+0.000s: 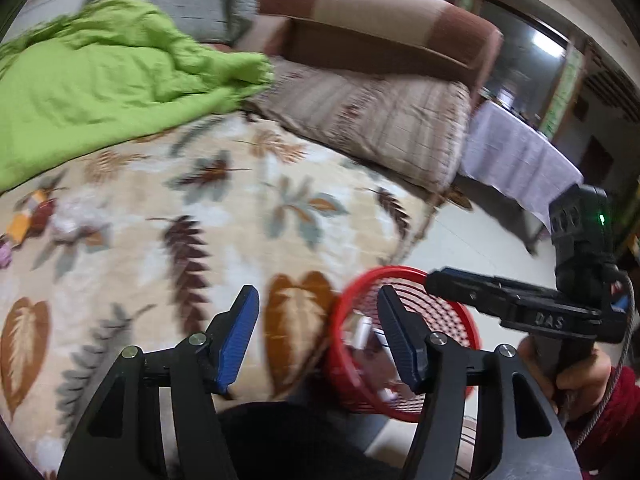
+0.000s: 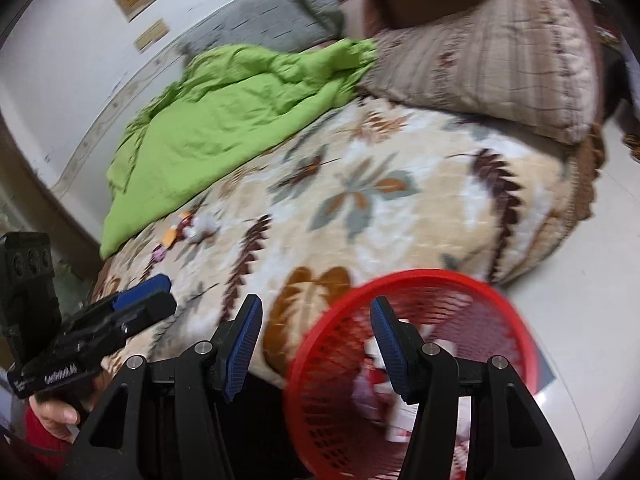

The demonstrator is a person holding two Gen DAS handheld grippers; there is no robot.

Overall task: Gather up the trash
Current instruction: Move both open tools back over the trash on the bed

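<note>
On the leaf-patterned blanket, the remaining trash is a small cluster of wrappers and crumpled white paper, lying just below the edge of the green quilt, well apart from both tools. The left hand-held gripper is spread with nothing between its blue pads, and the right hand-held gripper is spread and empty as well. The red mesh basket stands on the floor against the bed and already holds white and red scraps.

Risks, as I judge them: the pieces are light and lie on soft pile, so a pinch may catch blanket instead, or drop part of the cluster. A tool swinging back could also knock the basket over.

The right wrist view shows the basket's full rim and the whole cluster; the left view pushes the trash to its edge but shows the cloth-covered table beyond.
</note>
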